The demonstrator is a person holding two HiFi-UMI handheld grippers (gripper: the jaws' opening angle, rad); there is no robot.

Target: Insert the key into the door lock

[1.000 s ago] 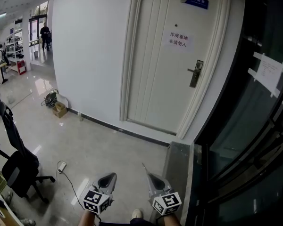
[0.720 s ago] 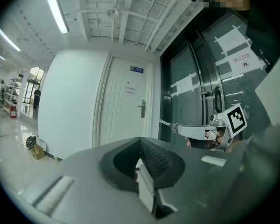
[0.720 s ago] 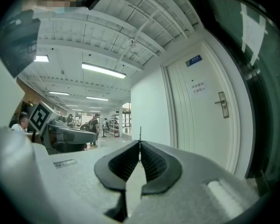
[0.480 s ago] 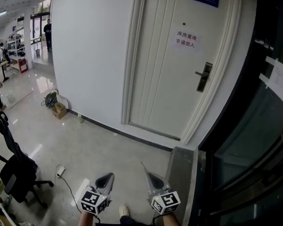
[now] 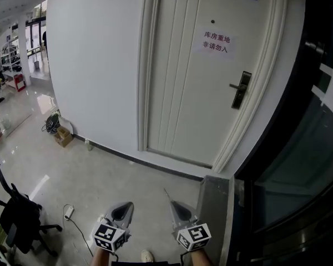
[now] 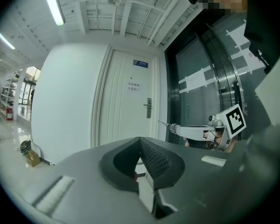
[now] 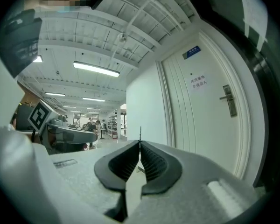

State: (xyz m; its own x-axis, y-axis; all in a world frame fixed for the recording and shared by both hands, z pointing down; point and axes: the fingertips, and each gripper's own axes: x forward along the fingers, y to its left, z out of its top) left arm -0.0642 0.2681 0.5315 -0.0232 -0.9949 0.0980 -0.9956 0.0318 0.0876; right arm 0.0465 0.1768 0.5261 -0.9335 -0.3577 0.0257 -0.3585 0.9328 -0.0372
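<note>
A white door (image 5: pixel 183 87) stands ahead, with a dark lock plate and lever handle (image 5: pixel 242 90) at its right side and a paper notice (image 5: pixel 213 43) above. Both grippers are low in the head view, well short of the door. My right gripper (image 5: pixel 172 205) is shut on a thin key (image 5: pixel 167 195) that sticks out past its tip. The blade of that key (image 7: pixel 140 133) rises above the closed jaws in the right gripper view, left of the lock (image 7: pixel 230 100). My left gripper (image 5: pixel 125 209) is shut and holds nothing. From it, the lock (image 6: pixel 149 108) is straight ahead.
A dark glass wall (image 5: pixel 299 165) runs along the right, with a grey post (image 5: pixel 213 204) at its near end. An office chair (image 5: pixel 16 218) and a floor cable (image 5: pixel 68 210) are at the left. A cardboard box (image 5: pixel 61 137) sits against the white wall. People stand far down the hall.
The door and lock have grown larger and nearer in the head view. Both grippers keep their place at the bottom of the view, still shut, with the key still in the right one.
</note>
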